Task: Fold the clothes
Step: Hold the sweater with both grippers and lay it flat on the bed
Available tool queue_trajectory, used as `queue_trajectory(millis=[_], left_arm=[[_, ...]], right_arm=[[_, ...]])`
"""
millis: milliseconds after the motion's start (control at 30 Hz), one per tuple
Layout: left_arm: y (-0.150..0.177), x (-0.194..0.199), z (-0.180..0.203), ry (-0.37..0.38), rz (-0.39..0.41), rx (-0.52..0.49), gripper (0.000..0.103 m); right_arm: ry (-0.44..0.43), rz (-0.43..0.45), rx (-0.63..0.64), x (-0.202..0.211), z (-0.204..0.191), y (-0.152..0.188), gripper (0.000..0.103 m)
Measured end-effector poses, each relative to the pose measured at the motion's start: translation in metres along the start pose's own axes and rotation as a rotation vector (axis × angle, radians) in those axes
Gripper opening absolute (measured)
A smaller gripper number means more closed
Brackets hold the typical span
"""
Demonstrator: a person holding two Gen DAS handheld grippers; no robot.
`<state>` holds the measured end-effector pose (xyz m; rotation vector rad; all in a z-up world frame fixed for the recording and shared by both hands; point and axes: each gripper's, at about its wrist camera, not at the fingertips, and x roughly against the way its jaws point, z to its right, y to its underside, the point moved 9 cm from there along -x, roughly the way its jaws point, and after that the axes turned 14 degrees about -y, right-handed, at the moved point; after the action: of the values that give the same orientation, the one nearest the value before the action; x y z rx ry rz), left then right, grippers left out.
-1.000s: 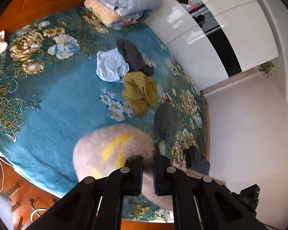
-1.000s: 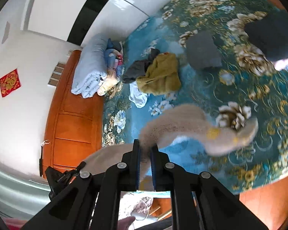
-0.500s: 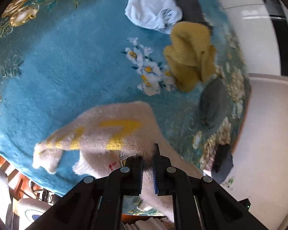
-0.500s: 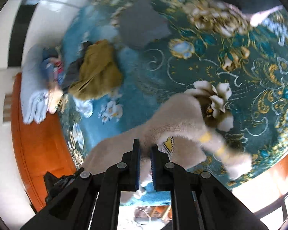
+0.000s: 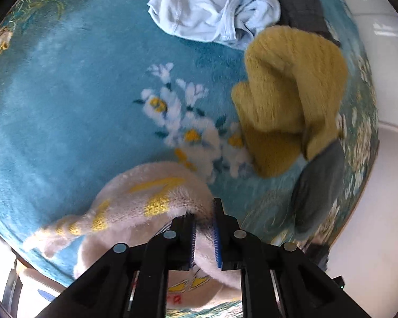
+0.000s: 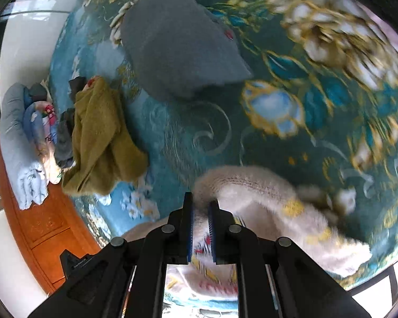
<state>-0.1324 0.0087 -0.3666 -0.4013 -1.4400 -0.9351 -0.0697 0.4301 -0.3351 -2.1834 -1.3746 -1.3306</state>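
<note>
Both my left gripper (image 5: 204, 229) and right gripper (image 6: 200, 226) pinch the cream sweater (image 5: 146, 198), still unfolded; the mustard sweater (image 5: 286, 100) and pale blue shirt (image 5: 212, 10) wait crumpled.

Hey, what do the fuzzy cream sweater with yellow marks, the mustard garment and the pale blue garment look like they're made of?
Fuzzy cream sweater with yellow marks: likely a brushed wool-like knit; hairy halo and visible knit rows. Mustard garment: seemingly a thick ribbed knit or fleece, matte, with lengthwise ridges. Pale blue garment: probably thin cotton jersey, smooth, with stitched hems and soft creases.
</note>
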Motion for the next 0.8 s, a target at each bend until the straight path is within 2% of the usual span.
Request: queue_trajectory(millis=[67, 167, 233, 267, 333, 433, 567, 600, 633, 700, 800], left_arm=[[-0.014, -0.004, 0.010, 0.010, -0.008, 0.026, 0.019], [-0.028, -0.005, 0.023, 0.063, -0.006, 0.052, 0.035], [-0.033, -0.001, 0.031, 0.107, 0.001, 0.046, 0.051], [-0.034, 0.002, 0.032, 0.106, 0.014, 0.030, 0.052], [-0.034, 0.009, 0.035, 0.105, 0.040, -0.003, 0.054], [-0.033, 0.018, 0.037, 0.095, 0.077, -0.055, 0.055], [-0.010, 0.033, 0.021, 0.033, 0.154, -0.136, 0.055], [-0.004, 0.037, 0.016, 0.015, 0.175, -0.154, 0.055], [0.004, 0.041, 0.010, -0.010, 0.200, -0.177, 0.055], [0.023, 0.047, -0.003, -0.070, 0.254, -0.230, 0.055], [0.048, 0.048, -0.017, -0.124, 0.270, -0.279, 0.055]], right_arm=[[0.018, -0.011, 0.005, -0.013, -0.004, -0.017, 0.010], [0.050, -0.025, 0.015, -0.032, -0.005, -0.038, 0.011], [0.054, -0.028, 0.012, -0.039, -0.003, -0.046, 0.015], [0.046, -0.026, 0.021, -0.040, -0.003, -0.049, 0.016], [0.015, -0.018, 0.051, -0.040, -0.008, -0.055, 0.025], [-0.028, 0.018, 0.107, -0.029, -0.020, -0.062, 0.029], [-0.084, 0.082, 0.123, 0.010, -0.020, -0.058, 0.031], [-0.089, 0.106, 0.121, 0.023, -0.013, -0.055, 0.037], [-0.083, 0.138, 0.115, 0.039, 0.001, -0.049, 0.047], [-0.052, 0.201, 0.098, 0.068, 0.032, -0.037, 0.049], [0.112, 0.288, 0.011, 0.104, 0.107, -0.010, 0.049]])
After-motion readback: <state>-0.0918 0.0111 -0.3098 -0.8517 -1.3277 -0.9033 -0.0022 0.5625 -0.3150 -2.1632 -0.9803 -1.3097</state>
